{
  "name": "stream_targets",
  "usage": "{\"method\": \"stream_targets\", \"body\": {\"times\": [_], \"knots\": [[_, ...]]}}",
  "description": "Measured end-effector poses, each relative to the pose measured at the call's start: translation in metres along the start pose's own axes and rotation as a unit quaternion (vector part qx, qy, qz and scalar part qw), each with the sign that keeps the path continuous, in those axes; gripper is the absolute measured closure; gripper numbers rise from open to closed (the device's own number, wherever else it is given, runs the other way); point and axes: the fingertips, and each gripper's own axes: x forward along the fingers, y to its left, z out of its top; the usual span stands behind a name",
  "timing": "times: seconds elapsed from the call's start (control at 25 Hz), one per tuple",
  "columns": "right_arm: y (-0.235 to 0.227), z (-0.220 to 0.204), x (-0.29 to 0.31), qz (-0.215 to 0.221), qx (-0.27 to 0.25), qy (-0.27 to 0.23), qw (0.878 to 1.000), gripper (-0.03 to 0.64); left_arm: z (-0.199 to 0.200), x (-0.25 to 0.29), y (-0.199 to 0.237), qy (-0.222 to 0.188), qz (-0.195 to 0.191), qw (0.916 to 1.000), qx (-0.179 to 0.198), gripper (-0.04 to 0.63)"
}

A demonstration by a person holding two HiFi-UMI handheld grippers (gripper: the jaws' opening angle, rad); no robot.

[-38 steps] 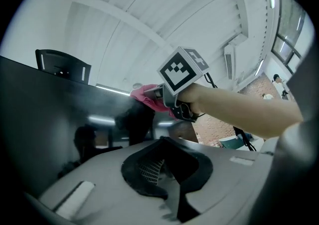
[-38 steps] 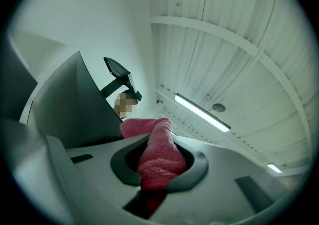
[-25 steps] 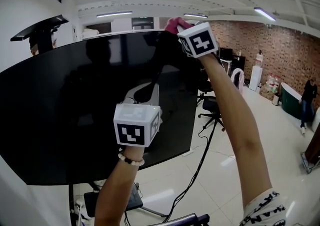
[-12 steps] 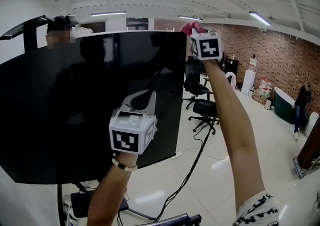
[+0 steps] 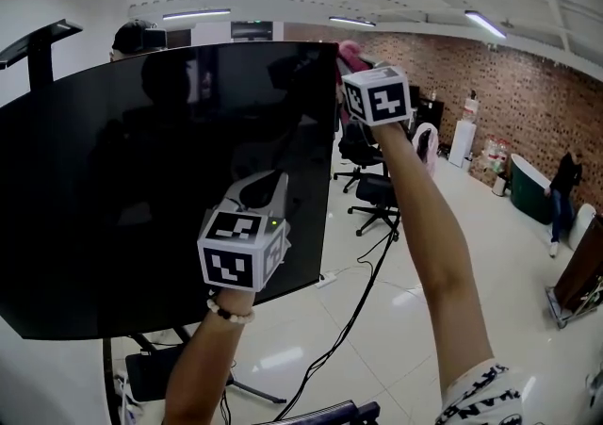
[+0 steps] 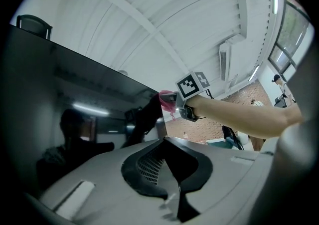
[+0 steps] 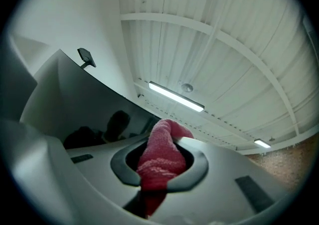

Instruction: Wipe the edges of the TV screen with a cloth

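Pinching the pink cloth [image 7: 160,155] in my right hand-held gripper [image 5: 352,57], TV screen [image 5: 141,187] edge just left of it; my left hand-held gripper [image 5: 264,191] sits closed, empty.

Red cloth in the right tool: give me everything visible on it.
The cloth is pinkish-red and fuzzy, like terry or microfibre, bunched into a thick roll. The right tool is shut on it: the middle sits between the dark pads, a rounded end pokes out past the tips, and the rest trails back toward the camera. In the head view it is at the top right corner of the TV screen, by the right edge. I can't tell if it actually presses on that edge.
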Motion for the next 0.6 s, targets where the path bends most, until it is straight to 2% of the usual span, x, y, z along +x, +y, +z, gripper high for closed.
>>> {"method": "stream_targets", "body": {"times": [0.32,0.6], "knots": [[0.018,-0.029,-0.009,0.044,-0.001,0.008,0.999,0.555,-0.02,-0.006,-0.008,0.008,0.0,0.9999,-0.013,0.595],[0.042,-0.074,-0.028,0.03,-0.028,0.022,0.999,0.555,-0.058,-0.007,-0.023,0.037,-0.003,0.9988,-0.032,0.595]]}}
